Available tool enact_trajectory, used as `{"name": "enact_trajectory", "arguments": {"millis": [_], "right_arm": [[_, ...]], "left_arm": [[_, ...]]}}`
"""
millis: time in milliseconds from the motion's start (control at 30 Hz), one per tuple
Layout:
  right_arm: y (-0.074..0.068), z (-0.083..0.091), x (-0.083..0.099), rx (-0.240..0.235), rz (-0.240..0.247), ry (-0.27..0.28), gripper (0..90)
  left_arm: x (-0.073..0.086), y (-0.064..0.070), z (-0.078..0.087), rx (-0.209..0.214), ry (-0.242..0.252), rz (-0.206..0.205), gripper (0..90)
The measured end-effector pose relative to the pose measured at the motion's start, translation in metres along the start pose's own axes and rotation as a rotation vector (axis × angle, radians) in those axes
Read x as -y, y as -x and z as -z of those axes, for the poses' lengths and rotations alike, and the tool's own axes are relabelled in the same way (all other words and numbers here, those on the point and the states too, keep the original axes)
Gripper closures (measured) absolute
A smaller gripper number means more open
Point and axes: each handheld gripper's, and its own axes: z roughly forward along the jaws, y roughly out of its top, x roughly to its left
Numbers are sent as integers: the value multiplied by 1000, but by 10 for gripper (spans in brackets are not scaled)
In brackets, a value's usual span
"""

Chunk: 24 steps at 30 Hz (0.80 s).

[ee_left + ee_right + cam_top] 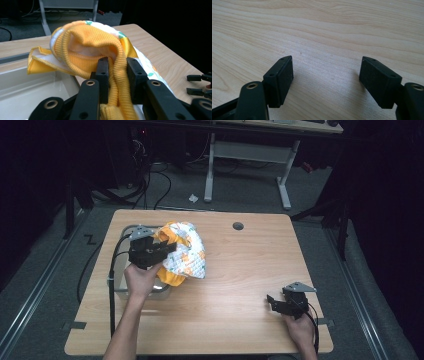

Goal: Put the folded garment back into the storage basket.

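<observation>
A small garment (185, 252), white with an orange and green print and orange ribbed trim, hangs off the table at the left. My left gripper (167, 248) is shut on its orange ribbed edge (117, 75), which is pinched between the two black pads. The cloth hangs partly over a pale grey bin (125, 290) whose inside (27, 87) looks bare. My right gripper (272, 301) rests low at the table's front right, open, its pads (283, 77) wide apart over bare wood with nothing between them.
The wooden table (240, 270) has a round cable hole (238, 226) near its far edge. Beyond it is a dark floor with cables and the white legs of another desk (210, 170). My right gripper's jaws (200, 85) appear far off in the left gripper view.
</observation>
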Motion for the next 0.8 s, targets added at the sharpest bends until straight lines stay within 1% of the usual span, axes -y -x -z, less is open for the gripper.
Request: {"name": "enact_trajectory", "arguments": {"millis": [233,433,500,533,567,633,700,733,800], "right_arm": [[0,0,0,0,0,0,276],[0,0,0,0,0,0,276],[0,0,0,0,0,0,276],[0,0,0,0,0,0,276],[0,0,0,0,0,0,276],[0,0,0,0,0,0,276],[0,0,0,0,0,0,276],[0,0,0,0,-1,0,276],[0,0,0,0,0,0,276]], "left_arm": [[0,-8,7,-15,5,13,740],[0,-15,12,-32,6,13,740],[0,-18,15,-46,2,10,740],[0,-18,15,-46,2,10,740],[0,-22,18,-58,1,14,740],[0,-23,19,-64,0,16,739],[1,-29,21,-78,-6,25,739],[1,-29,21,-78,-6,25,739],[3,-34,22,-86,-10,35,739]]}}
